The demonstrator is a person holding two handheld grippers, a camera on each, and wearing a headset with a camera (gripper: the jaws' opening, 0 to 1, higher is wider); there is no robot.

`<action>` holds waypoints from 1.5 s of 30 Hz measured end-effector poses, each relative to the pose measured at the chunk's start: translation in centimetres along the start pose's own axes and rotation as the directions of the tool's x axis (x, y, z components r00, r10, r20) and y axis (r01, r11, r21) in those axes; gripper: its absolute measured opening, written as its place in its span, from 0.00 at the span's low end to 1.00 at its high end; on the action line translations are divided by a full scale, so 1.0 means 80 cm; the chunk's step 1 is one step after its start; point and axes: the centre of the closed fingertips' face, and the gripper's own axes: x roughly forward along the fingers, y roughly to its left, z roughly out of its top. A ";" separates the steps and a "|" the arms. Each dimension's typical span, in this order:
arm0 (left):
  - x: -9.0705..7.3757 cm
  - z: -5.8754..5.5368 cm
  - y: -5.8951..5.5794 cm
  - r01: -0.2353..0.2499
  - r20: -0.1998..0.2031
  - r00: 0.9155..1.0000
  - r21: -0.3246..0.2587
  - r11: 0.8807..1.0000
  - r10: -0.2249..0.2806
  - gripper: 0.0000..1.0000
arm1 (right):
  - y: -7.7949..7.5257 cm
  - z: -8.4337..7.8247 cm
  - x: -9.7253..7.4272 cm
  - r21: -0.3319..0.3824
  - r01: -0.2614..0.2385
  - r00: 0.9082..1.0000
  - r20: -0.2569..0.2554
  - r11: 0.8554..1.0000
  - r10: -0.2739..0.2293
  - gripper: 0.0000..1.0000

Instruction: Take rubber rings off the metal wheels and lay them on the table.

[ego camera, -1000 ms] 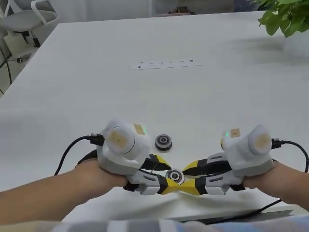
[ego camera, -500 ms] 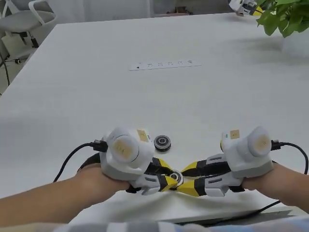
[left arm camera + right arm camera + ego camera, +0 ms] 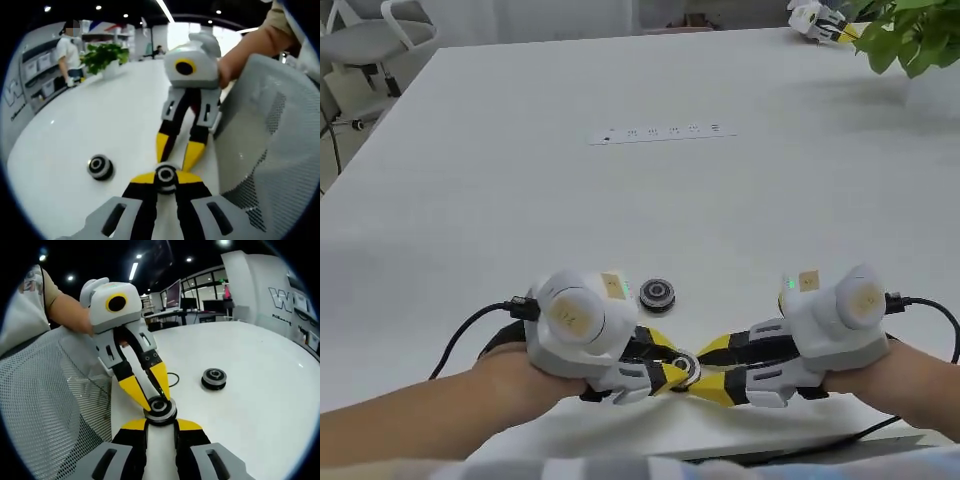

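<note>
A small metal wheel with a black rubber ring [image 3: 682, 367] hangs just above the table's near edge, pinched between both grippers' yellow tips. My left gripper [image 3: 665, 372] comes at it from the left and is shut on it; the wheel [image 3: 166, 176] sits between its jaws. My right gripper [image 3: 700, 375] meets it from the right, also shut on the wheel [image 3: 160, 410]. A second ringed wheel [image 3: 658, 293] lies flat on the white table [image 3: 620, 200] just beyond the grippers; it shows too in the gripper views [image 3: 100, 166] [image 3: 214, 378].
A white power strip [image 3: 665, 131] lies mid-table. A green plant [image 3: 910, 35] stands at the far right corner, with a white-and-yellow device [image 3: 818, 17] beside it. An office chair [image 3: 380, 35] is off the far left corner. Black cables trail from both grippers.
My left gripper has shifted slightly right and rolled, pressing closer to the held wheel, which is now more hidden between the tips. The wheel on the table has not moved.
</note>
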 end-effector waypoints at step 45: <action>0.002 0.001 0.001 -0.012 0.011 1.000 -0.018 1.000 0.013 0.13 | -0.002 -0.001 -0.007 0.079 0.013 1.000 0.011 0.997 -0.014 0.04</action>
